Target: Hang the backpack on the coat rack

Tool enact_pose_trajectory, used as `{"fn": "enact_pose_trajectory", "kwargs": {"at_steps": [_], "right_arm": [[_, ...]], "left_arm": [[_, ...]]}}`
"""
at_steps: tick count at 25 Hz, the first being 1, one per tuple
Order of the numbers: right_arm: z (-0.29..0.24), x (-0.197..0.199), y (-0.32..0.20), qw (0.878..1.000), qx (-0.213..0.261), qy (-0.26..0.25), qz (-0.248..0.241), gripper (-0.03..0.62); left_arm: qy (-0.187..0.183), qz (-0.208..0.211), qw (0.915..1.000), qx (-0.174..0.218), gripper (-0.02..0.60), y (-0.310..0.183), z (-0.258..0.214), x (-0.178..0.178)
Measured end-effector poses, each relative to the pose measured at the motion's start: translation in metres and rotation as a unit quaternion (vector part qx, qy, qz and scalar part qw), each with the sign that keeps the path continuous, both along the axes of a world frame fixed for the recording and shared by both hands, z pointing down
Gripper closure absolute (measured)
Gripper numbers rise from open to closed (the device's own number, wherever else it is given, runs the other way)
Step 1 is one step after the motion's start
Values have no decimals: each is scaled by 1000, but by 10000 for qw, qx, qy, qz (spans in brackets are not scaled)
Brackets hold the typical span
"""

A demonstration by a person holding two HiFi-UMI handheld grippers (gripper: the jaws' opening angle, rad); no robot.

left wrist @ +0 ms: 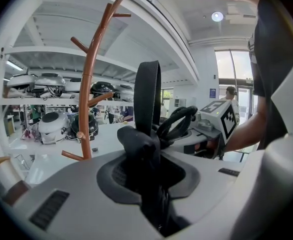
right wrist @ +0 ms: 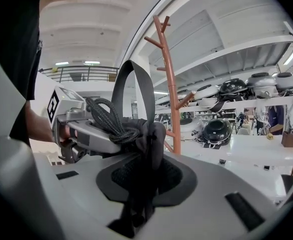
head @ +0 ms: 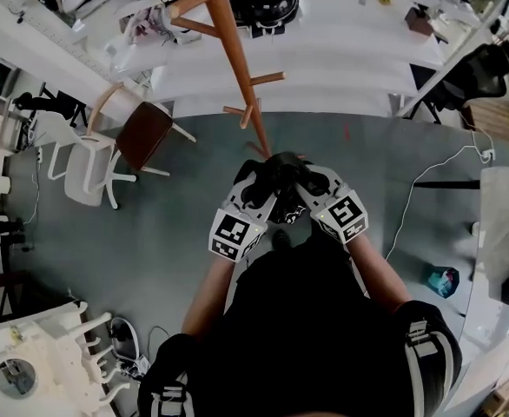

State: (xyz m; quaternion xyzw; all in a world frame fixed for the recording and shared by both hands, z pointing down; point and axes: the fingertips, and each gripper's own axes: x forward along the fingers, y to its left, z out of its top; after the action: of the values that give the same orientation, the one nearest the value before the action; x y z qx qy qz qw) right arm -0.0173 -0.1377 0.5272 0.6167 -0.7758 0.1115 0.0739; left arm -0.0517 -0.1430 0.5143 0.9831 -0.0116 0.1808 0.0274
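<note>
I held my left gripper (left wrist: pixel 145 176) clamped on the backpack (left wrist: pixel 147 91) strap, right gripper (right wrist: pixel 140 179) pinching its top too, bag seemingly dangling between them, near the coat rack (head: pixel 235 59), not yet hung.

The head view looks steeply down from above the person and stands well off. It takes in the left claw (head: pixel 263 188) and right claw (head: pixel 300 185) side by side at centre, the grey floor (head: pixel 168 259), and the coat rack (head: pixel 235 55) rising toward the lens. The left gripper view sits close behind its own jaws and faces along them, with the coat rack (left wrist: pixel 89 84) at left and the right claw (left wrist: pixel 189 134) at right. The right gripper view mirrors it, with the left claw (right wrist: pixel 114 136) at its left. Both gripper views share the backpack strap (left wrist: pixel 144 94), the coat rack and the helmets (left wrist: pixel 51 126) on the bench behind.
</note>
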Motion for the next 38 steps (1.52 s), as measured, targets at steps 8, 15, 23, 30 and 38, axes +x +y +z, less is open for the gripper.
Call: {"fn": "enact_pose_trajectory", "kwargs": {"at_steps": [8,15,23,30,38], "right_arm": [[-5,39,-24,9995,-88,49,-296,514],[-18,72,-43,9974,-246,252,-632,514],[-12,108,-76,9945,-122,203,-1024,514],[-16,130,-95,9896,-85,109,-1434,514],[-20,153,-119,9810,-49,95,-1937,514]], "left_arm": [[22,-315,9995,-42,492,-22,-8,37],[64,-550,9985,-57,492,-41,-14,73],[113,-1015,9947,-145,492,-68,-12,108],[120,-1486,9887,-125,492,-85,-15,131],[113,-2012,9795,-58,492,-105,-21,153]]}}
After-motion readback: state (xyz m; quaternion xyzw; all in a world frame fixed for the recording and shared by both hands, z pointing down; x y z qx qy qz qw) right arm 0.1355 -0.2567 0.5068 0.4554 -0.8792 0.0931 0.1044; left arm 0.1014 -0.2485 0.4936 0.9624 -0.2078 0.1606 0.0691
